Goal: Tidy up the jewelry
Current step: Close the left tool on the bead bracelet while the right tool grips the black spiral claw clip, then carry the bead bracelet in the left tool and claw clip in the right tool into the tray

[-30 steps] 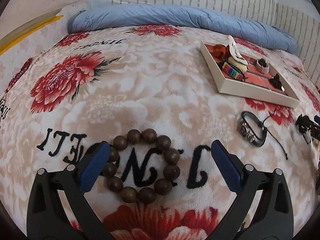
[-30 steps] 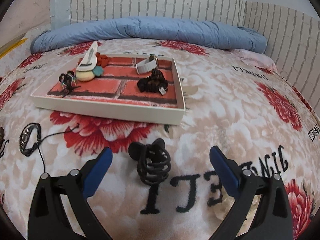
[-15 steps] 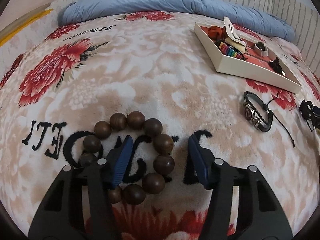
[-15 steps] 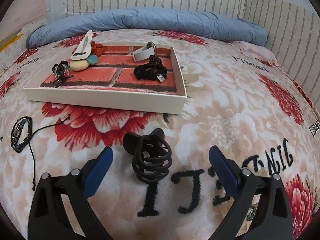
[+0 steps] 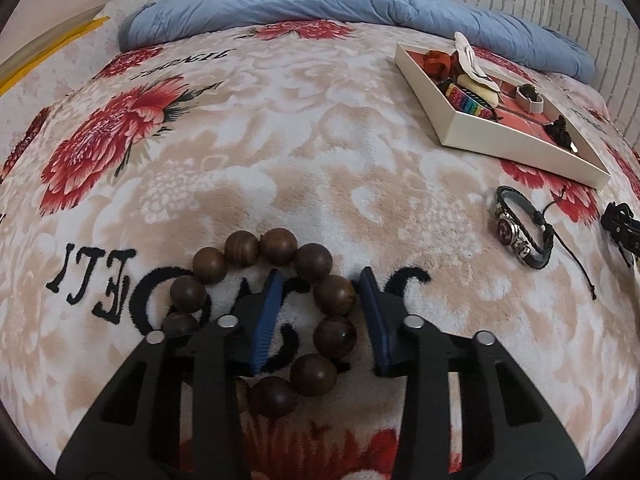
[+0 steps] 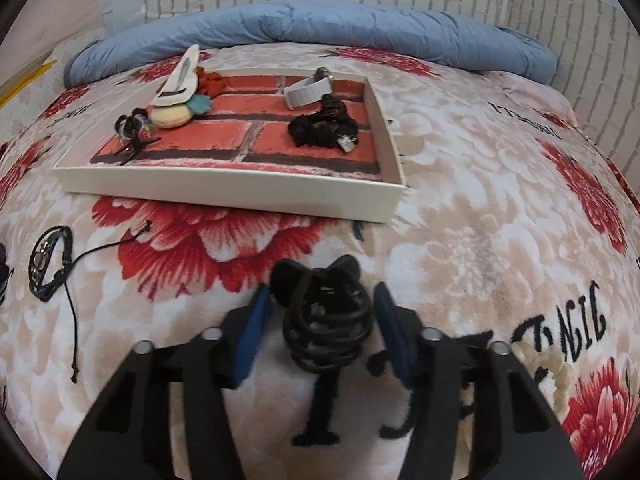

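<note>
On the bed, over a floral blanket point(image 5: 320, 152) printed with black lettering, both grippers point down at loose pieces. Left wrist view: a wooden bead bracelet point(image 5: 320, 264) lies flat on the blanket; the left gripper point(image 5: 320, 312) straddles its right side, one blue pad inside the ring, the other outside, with two or three beads between them. Jaws closing; small gaps still show beside the beads, so no grasp yet. Further right, a black cord bracelet point(image 5: 524, 228) with a metal charm lies well apart from the beads, its loose cord trailing rightward. Beyond it sits the white tray point(image 5: 500, 140), brick-patterned inside, holding several small pieces: a rainbow band, a white strap, dark items.

Right wrist view: cord bracelet point(image 6: 50, 264) at far left, tray point(image 6: 240, 194) ahead at centre. The right gripper point(image 6: 320, 312) has a black claw hair clip point(image 6: 324, 320) between its pads, resting on the blanket. Jaws closing, not yet pressing; narrow gaps either side. A rolled blue quilt point(image 6: 320, 28) lies along the far edge, against a white brick wall.
</note>
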The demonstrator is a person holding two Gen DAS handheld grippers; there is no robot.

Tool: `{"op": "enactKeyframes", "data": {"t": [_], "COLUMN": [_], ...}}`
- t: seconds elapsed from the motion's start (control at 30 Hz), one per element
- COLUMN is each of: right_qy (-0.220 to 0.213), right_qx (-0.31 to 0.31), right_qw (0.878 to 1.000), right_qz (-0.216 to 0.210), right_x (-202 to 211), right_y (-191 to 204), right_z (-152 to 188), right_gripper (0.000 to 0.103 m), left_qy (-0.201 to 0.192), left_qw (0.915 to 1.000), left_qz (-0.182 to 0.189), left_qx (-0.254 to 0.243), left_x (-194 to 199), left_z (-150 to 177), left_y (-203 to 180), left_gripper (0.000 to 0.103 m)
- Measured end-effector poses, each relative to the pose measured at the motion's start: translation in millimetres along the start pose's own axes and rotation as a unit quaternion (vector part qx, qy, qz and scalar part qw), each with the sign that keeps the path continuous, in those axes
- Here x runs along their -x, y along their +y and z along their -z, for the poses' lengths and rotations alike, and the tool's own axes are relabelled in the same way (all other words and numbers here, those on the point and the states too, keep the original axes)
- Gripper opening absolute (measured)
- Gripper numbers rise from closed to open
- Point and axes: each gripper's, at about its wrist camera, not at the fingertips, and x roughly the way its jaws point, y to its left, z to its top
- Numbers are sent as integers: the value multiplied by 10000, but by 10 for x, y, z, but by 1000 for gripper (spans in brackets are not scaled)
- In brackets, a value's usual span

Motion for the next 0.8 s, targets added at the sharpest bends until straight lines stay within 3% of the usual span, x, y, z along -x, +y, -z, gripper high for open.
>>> {"op": "enactKeyframes", "data": {"t": [0.13, 0.2, 0.3, 0.53, 0.8], "right_qy": [-54, -104, -187, -464, -722], "right_qx": [31, 4, 21, 63, 74], "right_qw": [10000, 9999, 9998, 9989, 9971], "right_qz": [-1, -18, -29, -89, -211], "right_x": [30, 56, 92, 231, 391], "right_y": [16, 5, 9, 22, 21], "right_z": [7, 7, 0, -46, -248], "right_gripper": [45, 37, 36, 36, 36], "left_qy": [-18, -44, -66, -272, -885], "left_qw": [10000, 9999, 9998, 9992, 9957], "left_qz": [-86, -142, -171, -237, 42], "left_qx": [-4, -45, -79, -162, -264], "left_x": [15, 25, 41, 159, 535], "left_z": [0, -1, -4, -38, -318], "left_y": [-1, -19, -25, -63, -242], "left_gripper": [26, 23, 18, 18, 18]}}
